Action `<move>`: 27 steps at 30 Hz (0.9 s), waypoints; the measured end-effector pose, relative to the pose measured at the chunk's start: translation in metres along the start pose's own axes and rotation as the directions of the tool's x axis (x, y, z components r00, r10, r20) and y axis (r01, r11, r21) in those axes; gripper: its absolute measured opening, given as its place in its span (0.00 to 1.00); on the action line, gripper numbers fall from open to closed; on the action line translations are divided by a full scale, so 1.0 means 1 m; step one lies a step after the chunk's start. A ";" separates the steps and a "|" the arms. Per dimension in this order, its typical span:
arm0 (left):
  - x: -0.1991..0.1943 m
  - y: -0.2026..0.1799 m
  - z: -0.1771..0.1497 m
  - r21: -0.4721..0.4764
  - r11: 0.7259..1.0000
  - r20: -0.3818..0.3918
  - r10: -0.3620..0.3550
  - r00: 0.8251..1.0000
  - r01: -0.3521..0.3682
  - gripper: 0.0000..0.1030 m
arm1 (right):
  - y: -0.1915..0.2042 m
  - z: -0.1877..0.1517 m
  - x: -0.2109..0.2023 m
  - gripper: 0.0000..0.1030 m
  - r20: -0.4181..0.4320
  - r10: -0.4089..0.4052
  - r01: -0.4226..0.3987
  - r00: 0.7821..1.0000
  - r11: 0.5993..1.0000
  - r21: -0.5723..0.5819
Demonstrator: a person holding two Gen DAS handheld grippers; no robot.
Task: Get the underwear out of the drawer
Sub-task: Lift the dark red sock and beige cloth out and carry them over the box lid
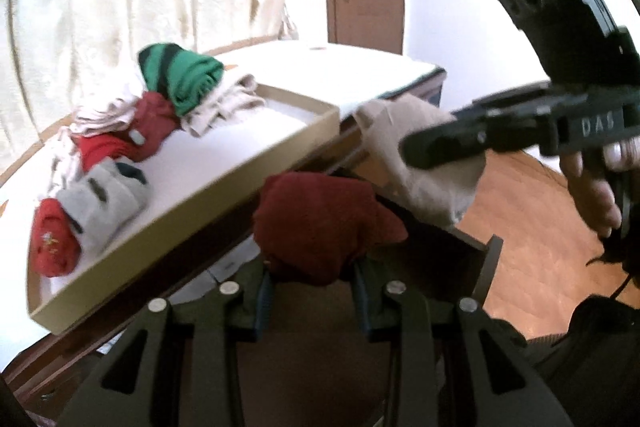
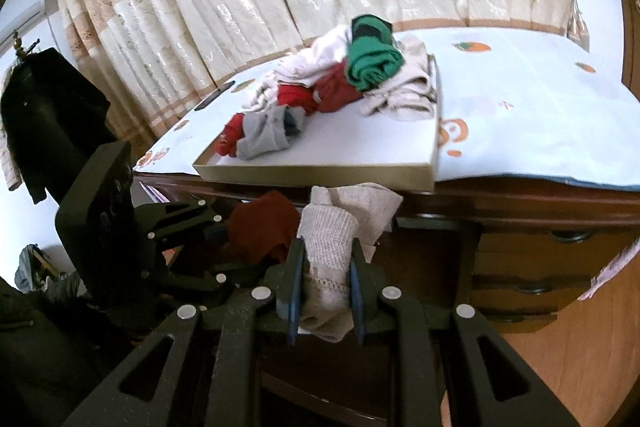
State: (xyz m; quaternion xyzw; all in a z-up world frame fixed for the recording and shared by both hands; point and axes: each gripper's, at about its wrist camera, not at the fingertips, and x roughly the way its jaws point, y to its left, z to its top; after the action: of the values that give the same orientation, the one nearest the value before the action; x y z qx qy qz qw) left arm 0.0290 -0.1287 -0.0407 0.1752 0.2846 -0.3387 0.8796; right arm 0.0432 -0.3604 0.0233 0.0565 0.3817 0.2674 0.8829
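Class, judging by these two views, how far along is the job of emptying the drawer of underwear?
Done: several rolled garments already lie in the tray on the dresser. In hand: the left claw grips a dark red piece, the right claw a beige one. Left: placing both; what remains in the drawer is hidden.

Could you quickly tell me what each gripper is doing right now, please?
Left gripper: closed on the dark red garment.
Right gripper: closed on the beige knitted garment.

The raised letters "DAS" stand on the black body of the right gripper (image 1: pixel 440 143), at the right of the left wrist view. Nothing else can be read.
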 end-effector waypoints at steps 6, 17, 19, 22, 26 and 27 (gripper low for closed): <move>-0.011 0.004 0.004 -0.028 0.998 0.020 0.052 0.998 -0.051 0.31 | 0.013 0.001 -0.004 0.22 0.025 0.012 -0.012 1.000 1.000 -0.018; -0.028 0.008 0.012 -0.069 0.989 0.042 0.133 0.990 -0.130 0.31 | 0.034 0.008 -0.011 0.22 0.084 0.010 -0.005 0.996 0.998 -0.060; -0.030 0.009 0.013 -0.077 0.988 0.047 0.140 0.989 -0.136 0.31 | 0.037 0.008 -0.013 0.22 0.095 0.007 0.000 0.995 0.998 -0.069; -0.035 0.011 0.015 -0.086 0.985 0.056 0.155 0.986 -0.150 0.31 | 0.040 0.009 -0.014 0.22 0.106 0.010 -0.002 0.994 0.997 -0.077; -0.042 0.012 0.019 -0.097 0.982 0.074 0.171 0.982 -0.164 0.31 | 0.045 0.012 -0.015 0.22 0.116 0.009 0.001 0.993 0.996 -0.090; -0.044 0.012 0.020 -0.100 0.980 0.079 0.178 0.981 -0.170 0.31 | 0.046 0.012 -0.016 0.22 0.120 0.011 0.000 0.993 0.996 -0.093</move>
State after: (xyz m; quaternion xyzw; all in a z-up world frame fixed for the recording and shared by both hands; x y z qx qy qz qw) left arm 0.0187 -0.1083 0.0035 0.1432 0.2449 -0.2543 0.9246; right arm 0.0234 -0.3283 0.0560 0.0326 0.3148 0.2833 0.9053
